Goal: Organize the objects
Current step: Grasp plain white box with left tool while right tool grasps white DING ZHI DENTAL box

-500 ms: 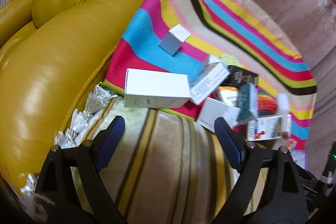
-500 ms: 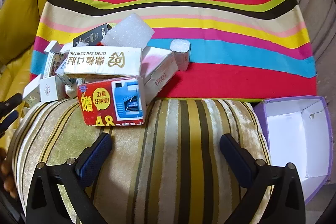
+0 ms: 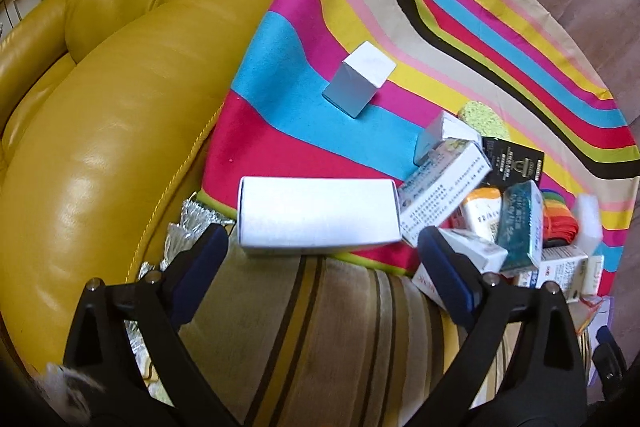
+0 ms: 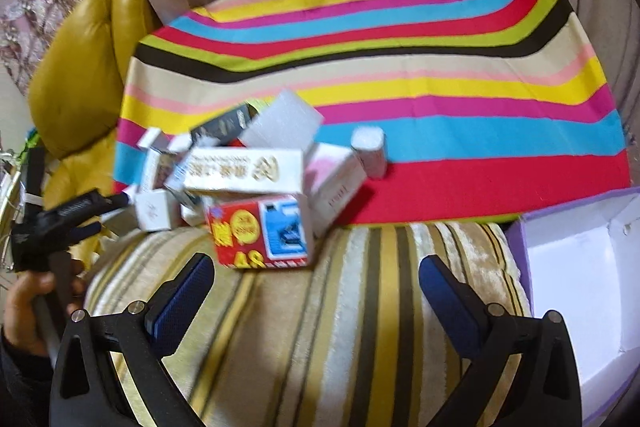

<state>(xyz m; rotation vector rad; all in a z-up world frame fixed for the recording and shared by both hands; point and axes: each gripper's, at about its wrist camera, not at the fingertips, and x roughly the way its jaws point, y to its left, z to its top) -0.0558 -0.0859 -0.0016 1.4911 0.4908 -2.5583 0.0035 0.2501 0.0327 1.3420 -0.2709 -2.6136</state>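
A heap of small cartons lies on a bright striped cloth [image 4: 400,79]. In the left wrist view a long white box [image 3: 318,213] sits just beyond my open left gripper [image 3: 322,249], with nothing between the fingers. A small white cube box [image 3: 360,85] stands alone farther off, and a printed white carton [image 3: 444,187] and a teal box [image 3: 520,223] crowd to the right. In the right wrist view my open right gripper [image 4: 316,277] hovers over a striped cushion, just short of a red and blue box [image 4: 262,231]. A long white carton [image 4: 246,171] lies on top of it.
An empty purple box [image 4: 580,287] with a white inside stands at the right of the cushion [image 4: 340,327]. A yellow leather armchair [image 3: 100,147] borders the cloth on the left. Crinkled foil [image 3: 188,227] lies in the gap. A hand [image 4: 24,311] holds the left gripper's handle.
Both grippers have shifted: in the left wrist view the white box now sits closer to the fingers. The right wrist view has tilted up and is blurred, showing more curtain and the left gripper.
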